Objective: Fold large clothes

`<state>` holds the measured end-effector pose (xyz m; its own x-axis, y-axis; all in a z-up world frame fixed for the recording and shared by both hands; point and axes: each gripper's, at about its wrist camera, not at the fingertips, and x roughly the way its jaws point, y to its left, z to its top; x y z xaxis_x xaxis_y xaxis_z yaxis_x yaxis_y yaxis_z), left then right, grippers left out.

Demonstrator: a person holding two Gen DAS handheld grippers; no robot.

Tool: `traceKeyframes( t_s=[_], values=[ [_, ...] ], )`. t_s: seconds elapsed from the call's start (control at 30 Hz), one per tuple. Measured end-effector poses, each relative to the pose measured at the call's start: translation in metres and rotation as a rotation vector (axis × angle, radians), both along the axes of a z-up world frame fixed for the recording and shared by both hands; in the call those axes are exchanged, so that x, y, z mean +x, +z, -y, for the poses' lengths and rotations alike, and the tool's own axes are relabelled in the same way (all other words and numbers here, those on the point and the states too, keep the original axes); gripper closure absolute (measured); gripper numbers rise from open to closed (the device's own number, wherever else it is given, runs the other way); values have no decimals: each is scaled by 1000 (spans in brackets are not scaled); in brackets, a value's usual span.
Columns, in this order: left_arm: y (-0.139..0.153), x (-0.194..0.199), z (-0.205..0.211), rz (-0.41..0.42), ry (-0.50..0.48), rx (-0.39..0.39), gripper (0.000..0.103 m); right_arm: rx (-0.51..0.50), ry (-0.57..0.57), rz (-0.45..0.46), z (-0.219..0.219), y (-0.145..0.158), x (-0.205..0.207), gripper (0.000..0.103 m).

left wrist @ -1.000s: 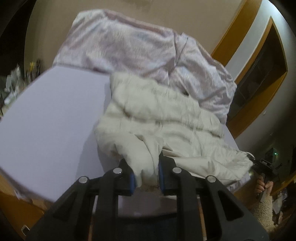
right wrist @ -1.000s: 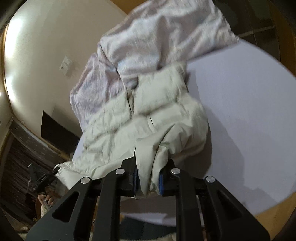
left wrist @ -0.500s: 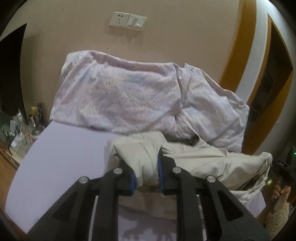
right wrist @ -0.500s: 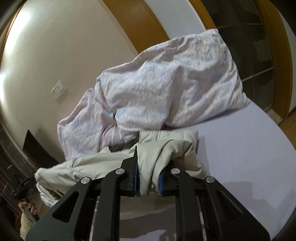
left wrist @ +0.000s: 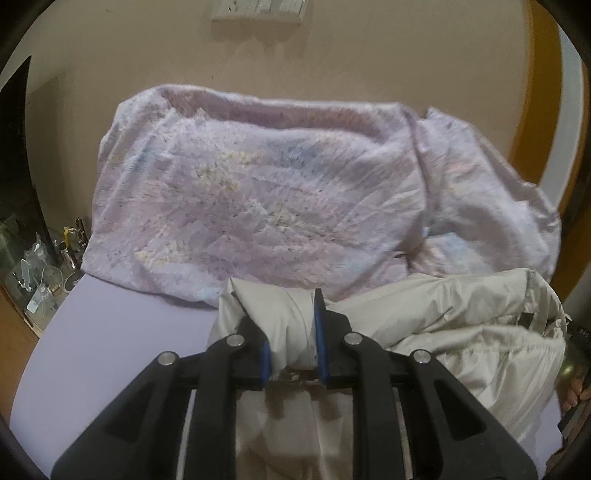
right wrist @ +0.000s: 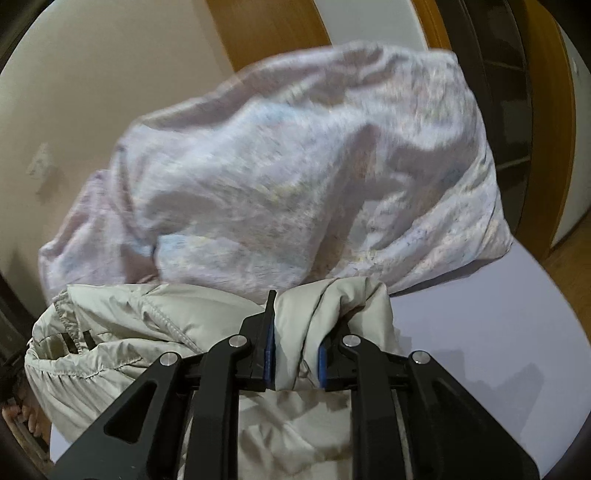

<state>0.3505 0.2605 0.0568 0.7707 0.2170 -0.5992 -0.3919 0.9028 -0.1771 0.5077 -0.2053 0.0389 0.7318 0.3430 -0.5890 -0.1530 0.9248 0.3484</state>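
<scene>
A cream padded jacket [left wrist: 461,332] lies across the lilac bed sheet [left wrist: 122,343], bunched and doubled over. My left gripper [left wrist: 286,314] is shut on a thick fold of one end of it, the cloth squeezed between the blue pads. In the right wrist view my right gripper [right wrist: 299,314] is shut on another fold of the jacket [right wrist: 140,328], whose elastic hem trails off to the left. Both held folds sit lifted close to the crumpled duvet. The cloth below the jaws hangs down under the grippers.
A crumpled pale pink and lilac duvet [left wrist: 258,199] is heaped against the beige wall behind the jacket, with a wall socket plate [left wrist: 258,7] above. A cluttered bedside surface [left wrist: 40,273] stands at the left. Wooden door frames [right wrist: 273,33] rise at the back; bare sheet [right wrist: 491,347] lies to the right.
Both grippers have carried their jacket folds away across the bed toward the duvet and wall, lifting them; the jacket, spread out flat a second ago, is now doubled over itself.
</scene>
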Motion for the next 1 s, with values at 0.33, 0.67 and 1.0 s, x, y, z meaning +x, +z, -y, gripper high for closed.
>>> traceKeyframes(
  t_s=[0.33,0.67,1.0],
  values=[
    [-58,56,-14,-75,76,-30,64,169,-48,-117,1,-52,49,53],
    [-24,26,4,15,73,66,3,50,137,0,-26,-24,1,36],
    [-57,-15,64,-48,-65,51,2,-152,385,-31,-86,-49,-56,45]
  ],
)
